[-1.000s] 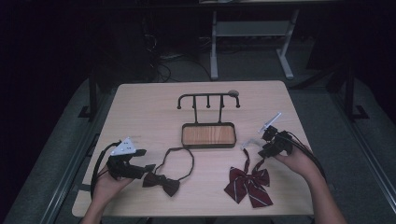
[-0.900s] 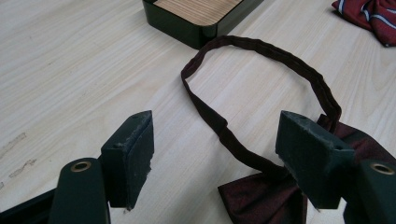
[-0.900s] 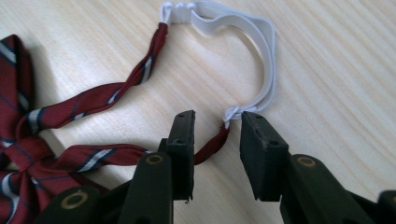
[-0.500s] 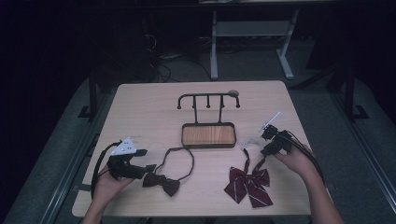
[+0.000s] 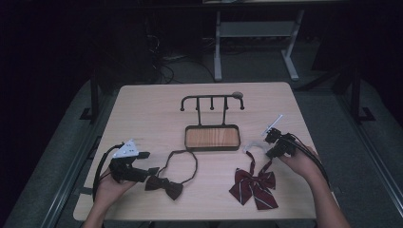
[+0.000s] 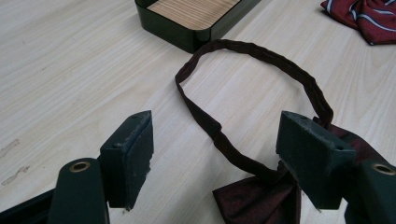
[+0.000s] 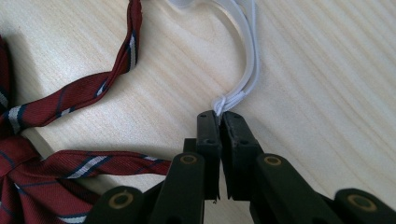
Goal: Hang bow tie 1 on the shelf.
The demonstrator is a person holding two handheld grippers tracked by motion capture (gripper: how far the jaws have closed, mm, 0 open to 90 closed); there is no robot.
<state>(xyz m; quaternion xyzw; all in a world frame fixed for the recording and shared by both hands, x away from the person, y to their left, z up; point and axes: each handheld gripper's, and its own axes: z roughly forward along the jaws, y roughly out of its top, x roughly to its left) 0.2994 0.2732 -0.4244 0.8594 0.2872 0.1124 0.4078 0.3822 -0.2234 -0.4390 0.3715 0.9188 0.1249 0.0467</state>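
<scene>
While our right tongs (image 7: 219,116) pinched the striped bow tie's (image 5: 253,186) white elastic (image 7: 245,74), our left tongs (image 6: 215,154) gaped wide astride the dark bow tie's (image 6: 261,196) strap on the tabletop (image 5: 152,114).

Dim high view, dark surroundings, lit table (image 5: 142,109), gripper views bright and sharp, soft shadows
</scene>
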